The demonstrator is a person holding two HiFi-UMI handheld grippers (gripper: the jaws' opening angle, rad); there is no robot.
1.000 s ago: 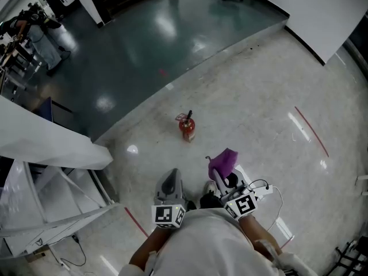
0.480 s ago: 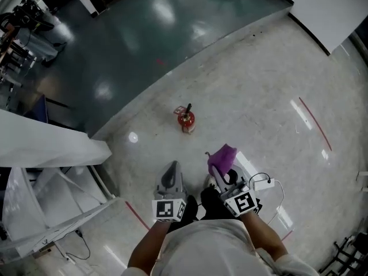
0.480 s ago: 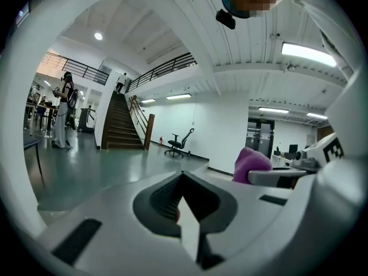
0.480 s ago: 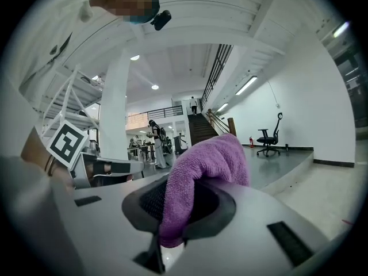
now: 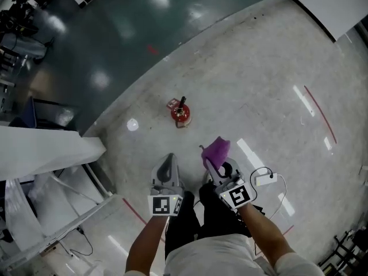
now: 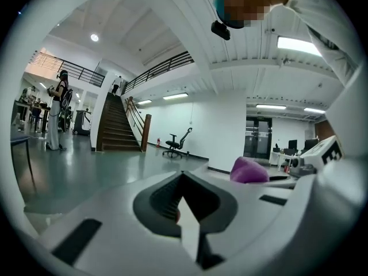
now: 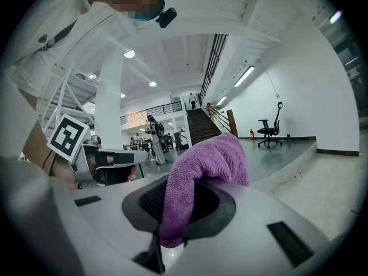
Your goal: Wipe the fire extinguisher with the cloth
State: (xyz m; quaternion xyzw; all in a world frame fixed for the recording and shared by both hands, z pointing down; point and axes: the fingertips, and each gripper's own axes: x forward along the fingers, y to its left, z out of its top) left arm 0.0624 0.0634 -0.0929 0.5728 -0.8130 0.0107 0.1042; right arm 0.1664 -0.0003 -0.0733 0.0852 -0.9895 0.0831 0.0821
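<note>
A small red fire extinguisher (image 5: 180,113) with a black nozzle stands on the pale floor ahead of me, with a tag beside it. My right gripper (image 5: 214,163) is shut on a purple cloth (image 5: 216,149), which bulges up out of the jaws (image 7: 204,171). My left gripper (image 5: 167,168) is shut with nothing in it; in the left gripper view its jaws meet in a closed seam (image 6: 185,211). Both grippers are held low in front of me, well short of the extinguisher. The cloth (image 6: 249,169) also shows at the right of the left gripper view.
A white table or panel (image 5: 46,148) and frame stand at the left. A dark green floor area (image 5: 115,33) lies beyond a curved step. A white cable and small box (image 5: 270,179) trail by my right arm. Red tape lines (image 5: 319,114) mark the floor.
The view has advanced toward the extinguisher and tilted, so it sits a little higher and nearer the centre. Both grippers hold the same pose, cloth still clamped.
</note>
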